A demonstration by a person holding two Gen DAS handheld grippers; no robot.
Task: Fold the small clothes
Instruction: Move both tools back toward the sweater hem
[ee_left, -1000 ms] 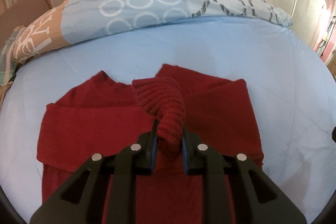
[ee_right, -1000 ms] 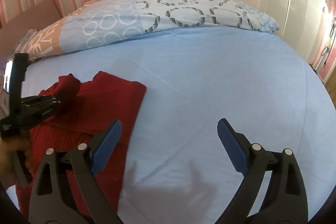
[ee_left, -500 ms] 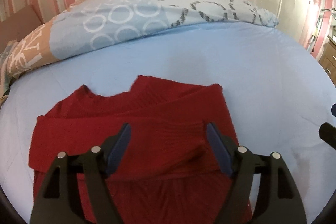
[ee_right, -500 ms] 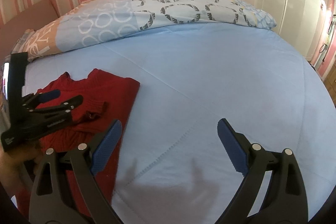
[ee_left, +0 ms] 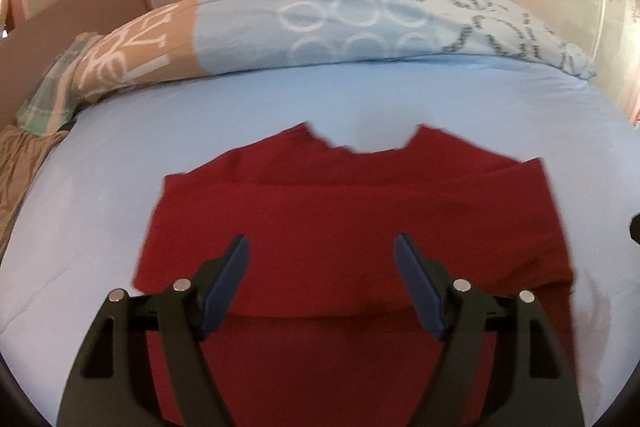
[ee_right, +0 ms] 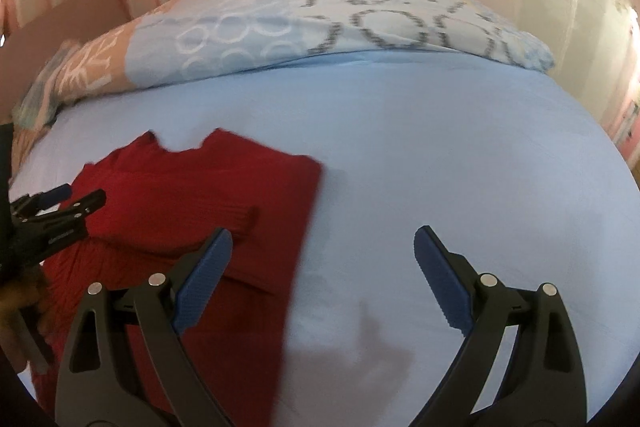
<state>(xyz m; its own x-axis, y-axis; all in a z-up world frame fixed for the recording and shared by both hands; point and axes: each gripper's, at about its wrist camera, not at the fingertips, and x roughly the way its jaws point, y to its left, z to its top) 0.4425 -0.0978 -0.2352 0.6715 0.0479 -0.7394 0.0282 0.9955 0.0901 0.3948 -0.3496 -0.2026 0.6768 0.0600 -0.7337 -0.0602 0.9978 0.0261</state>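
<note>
Jaws of the left gripper [ee_left: 321,259] stand wide apart, having just been opening, with nothing pinched between them; they hover over the one dark red knitted sweater [ee_left: 352,223]. Jaws of the right gripper [ee_right: 323,255] are likewise spread wide and hold nothing, poised above the right edge of the garment and the bare sheet beside it. One sweater is present, lying flat on the light blue bed sheet [ee_right: 460,147], toward the near left part of the bed. Its neckline notch points away from the cameras toward the single patterned blue-and-tan duvet [ee_left: 320,27] bunched at the far end; its long axis runs from near to far. A ribbed sleeve cuff [ee_right: 244,219] lies folded across the body. Both grippers count two.
</note>
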